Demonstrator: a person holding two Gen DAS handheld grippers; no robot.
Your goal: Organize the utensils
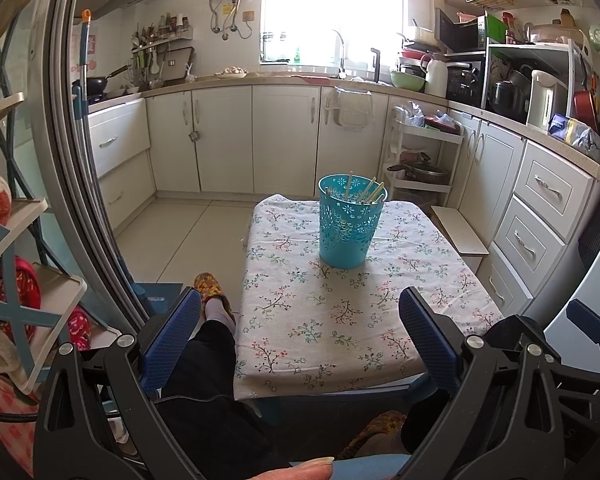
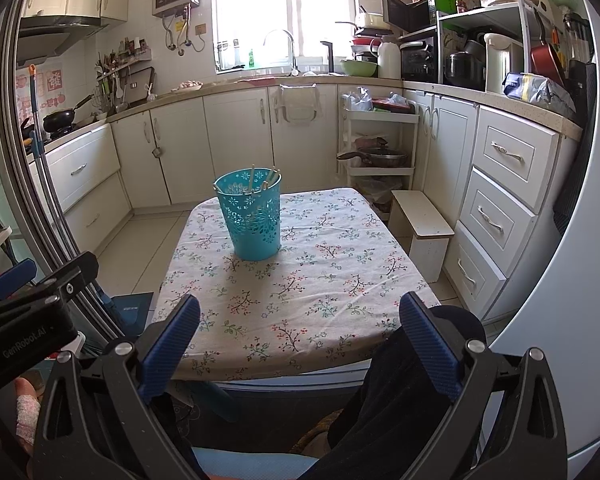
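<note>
A turquoise cut-out bucket (image 1: 350,222) (image 2: 250,214) stands upright on a small table with a floral cloth (image 1: 340,320) (image 2: 300,280). Several pale chopsticks (image 1: 370,191) (image 2: 266,180) lean inside it, their tips above the rim. My left gripper (image 1: 300,324) is open near the table's front edge, well short of the bucket, with nothing between its blue fingers. My right gripper (image 2: 300,332) is also open and empty at the front edge. In the right wrist view, the left gripper's body (image 2: 24,312) shows at the left.
A person's dark-trousered legs (image 1: 212,368) (image 2: 396,392) and patterned slipper (image 1: 214,292) lie beside and below the table. A white stool (image 2: 422,220) and a trolley with a pan (image 2: 376,148) stand right of it. White cabinets ring the room; a rack (image 1: 16,280) sits left.
</note>
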